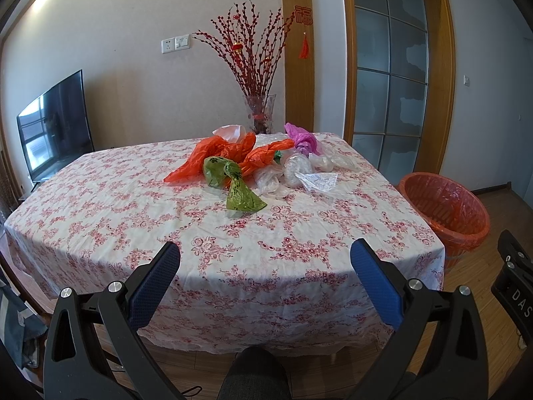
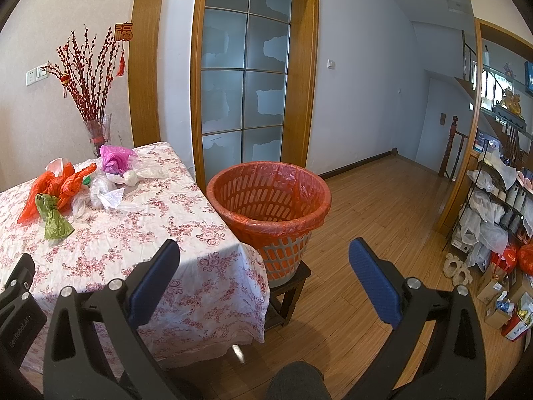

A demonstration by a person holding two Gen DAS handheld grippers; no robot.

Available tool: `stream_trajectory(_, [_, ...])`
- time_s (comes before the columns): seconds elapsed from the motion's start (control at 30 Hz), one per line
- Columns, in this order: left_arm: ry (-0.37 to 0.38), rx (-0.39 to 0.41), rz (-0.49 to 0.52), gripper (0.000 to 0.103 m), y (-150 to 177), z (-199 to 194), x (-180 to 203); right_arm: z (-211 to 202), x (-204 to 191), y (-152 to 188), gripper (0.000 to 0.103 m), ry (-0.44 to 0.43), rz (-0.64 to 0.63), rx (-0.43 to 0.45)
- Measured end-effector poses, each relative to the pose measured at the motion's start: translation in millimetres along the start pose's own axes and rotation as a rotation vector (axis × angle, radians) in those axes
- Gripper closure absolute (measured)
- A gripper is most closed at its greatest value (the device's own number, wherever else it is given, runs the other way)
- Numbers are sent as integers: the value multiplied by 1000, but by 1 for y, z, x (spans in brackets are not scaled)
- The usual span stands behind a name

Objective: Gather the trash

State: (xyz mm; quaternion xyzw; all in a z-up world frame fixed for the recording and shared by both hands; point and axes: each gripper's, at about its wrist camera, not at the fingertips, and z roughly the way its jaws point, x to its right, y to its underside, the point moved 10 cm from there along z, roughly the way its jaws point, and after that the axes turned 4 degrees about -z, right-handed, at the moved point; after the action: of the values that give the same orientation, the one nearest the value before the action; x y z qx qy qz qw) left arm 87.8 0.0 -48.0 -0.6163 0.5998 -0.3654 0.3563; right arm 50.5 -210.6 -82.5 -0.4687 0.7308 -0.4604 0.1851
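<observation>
At the far left of the left wrist view a dark television [image 1: 55, 126] stands against the wall, beside the bench [image 1: 133, 206], which is covered by a white cloth with a red flower print. The left gripper [image 1: 265, 260] hangs above the near edge of the bench with its jaws spread wide and nothing between them. Toward the far side of the bench lies the trash in a loose heap: an orange plastic bag [image 1: 216, 155] to the left, a green bag [image 1: 233, 183] in front of it and nearest the gripper, clear crumpled bags [image 1: 293, 170] to the right, and a pink-purple bag [image 1: 301, 138] at the back. Behind the heap a glass vase [image 1: 260, 113] holds red branches.

Right of the bench stands the bin [image 2: 269, 206], a white slatted basket lined with an orange bag, set on a small dark stool [image 2: 288, 286] just beside the bench corner. The right gripper [image 2: 265, 256] hangs in front of the bin, over the bench corner and the wooden floor, its jaws also wide apart and empty. Behind the bin is a door [image 2: 246, 76] with frosted panes. At the far right a shelf rack [image 2: 493, 206] carries bags and boxes
</observation>
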Motion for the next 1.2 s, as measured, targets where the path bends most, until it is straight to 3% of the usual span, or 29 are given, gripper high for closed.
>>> stream_trajectory(1.2, [0, -1, 0, 2, 1, 3, 5, 2, 2, 0, 4, -1, 3, -3])
